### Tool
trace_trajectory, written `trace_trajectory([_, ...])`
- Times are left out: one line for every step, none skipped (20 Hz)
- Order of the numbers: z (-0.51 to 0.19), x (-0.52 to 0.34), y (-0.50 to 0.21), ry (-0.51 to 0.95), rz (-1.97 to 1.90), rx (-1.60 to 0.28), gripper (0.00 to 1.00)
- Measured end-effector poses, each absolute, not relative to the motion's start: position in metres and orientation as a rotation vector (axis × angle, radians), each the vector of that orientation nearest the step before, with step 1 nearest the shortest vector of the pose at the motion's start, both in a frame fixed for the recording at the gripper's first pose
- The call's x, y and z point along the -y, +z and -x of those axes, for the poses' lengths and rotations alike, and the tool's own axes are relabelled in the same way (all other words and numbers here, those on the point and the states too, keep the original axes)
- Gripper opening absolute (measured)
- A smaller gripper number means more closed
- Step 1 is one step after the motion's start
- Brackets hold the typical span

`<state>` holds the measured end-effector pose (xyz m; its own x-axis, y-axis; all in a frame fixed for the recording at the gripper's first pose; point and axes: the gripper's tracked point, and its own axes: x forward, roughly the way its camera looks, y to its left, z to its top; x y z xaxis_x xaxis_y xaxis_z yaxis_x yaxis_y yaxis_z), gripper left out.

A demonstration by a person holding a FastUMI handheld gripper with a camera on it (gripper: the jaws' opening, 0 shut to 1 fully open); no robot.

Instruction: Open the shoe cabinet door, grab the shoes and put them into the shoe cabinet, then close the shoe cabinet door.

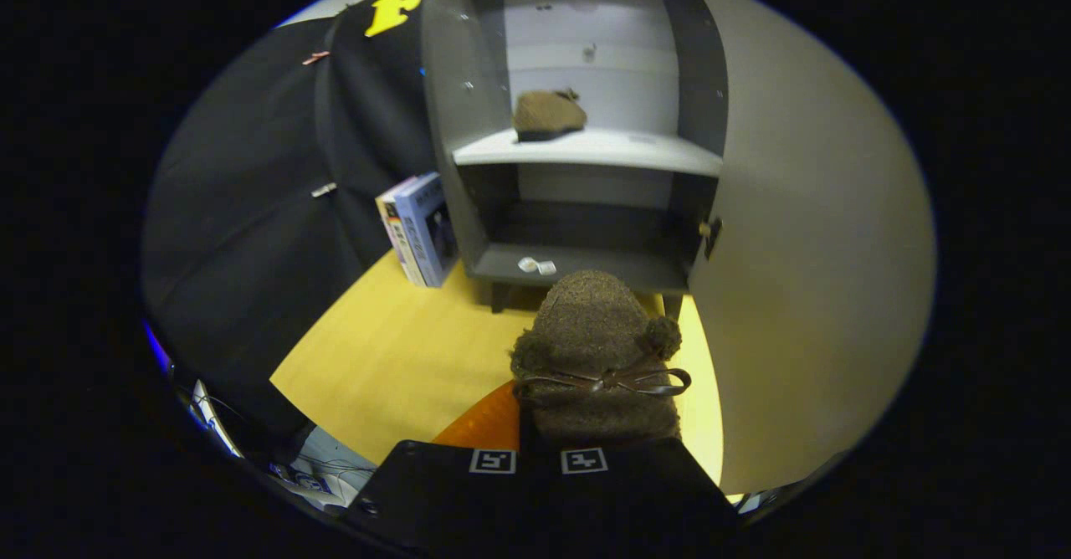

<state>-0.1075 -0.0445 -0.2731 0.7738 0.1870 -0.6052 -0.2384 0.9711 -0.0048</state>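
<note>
A brown fuzzy shoe (596,350) with a thin bow is held between my fingers, toe pointing ahead; the gripper (540,450) is shut on it. Beyond the shoe stands the grey shoe cabinet (468,82), its door (803,233) swung wide open on the right. A second matching brown shoe (548,114) rests on the cabinet's white upper shelf (619,151). The lower compartment (586,233) is dark, with two small white bits (536,266) on its front ledge. The held shoe hangs above the yellow table, short of the cabinet.
Books (421,228) lean upright against the cabinet's left side. The yellow tabletop (393,366) spreads to the left of the held shoe, with an orange patch (489,425) close to my fingers. Black cloth wall (268,207) rises on the left.
</note>
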Motion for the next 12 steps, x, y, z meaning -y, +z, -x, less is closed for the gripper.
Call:
trace_trajectory([0.107,0.042,-0.257,0.234,0.095,-0.628,0.05])
trace_trajectory([0.103,0.039,-0.24,0.229,0.091,-0.607,0.05])
trace_trajectory([0.096,0.037,-0.223,0.215,0.08,-0.585,0.05])
trace_trajectory([0.085,0.038,-0.207,0.19,0.072,-0.562,0.05])
trace_trajectory([0.072,0.04,-0.192,0.156,0.064,-0.54,0.05])
trace_trajectory([0.059,0.04,-0.178,0.124,0.05,-0.52,0.05])
trace_trajectory([0.045,0.04,-0.162,0.099,0.032,-0.498,0.05])
trace_trajectory([0.03,0.039,-0.149,0.076,0.016,-0.476,0.05])
trace_trajectory([0.016,0.038,-0.139,0.056,0.004,-0.461,0.05])
trace_trajectory([0.001,0.038,-0.129,0.038,-0.005,-0.448,0.05])
trace_trajectory([-0.014,0.04,-0.121,0.019,-0.009,-0.439,0.05])
trace_trajectory([-0.028,0.041,-0.111,0.002,-0.012,-0.429,0.05])
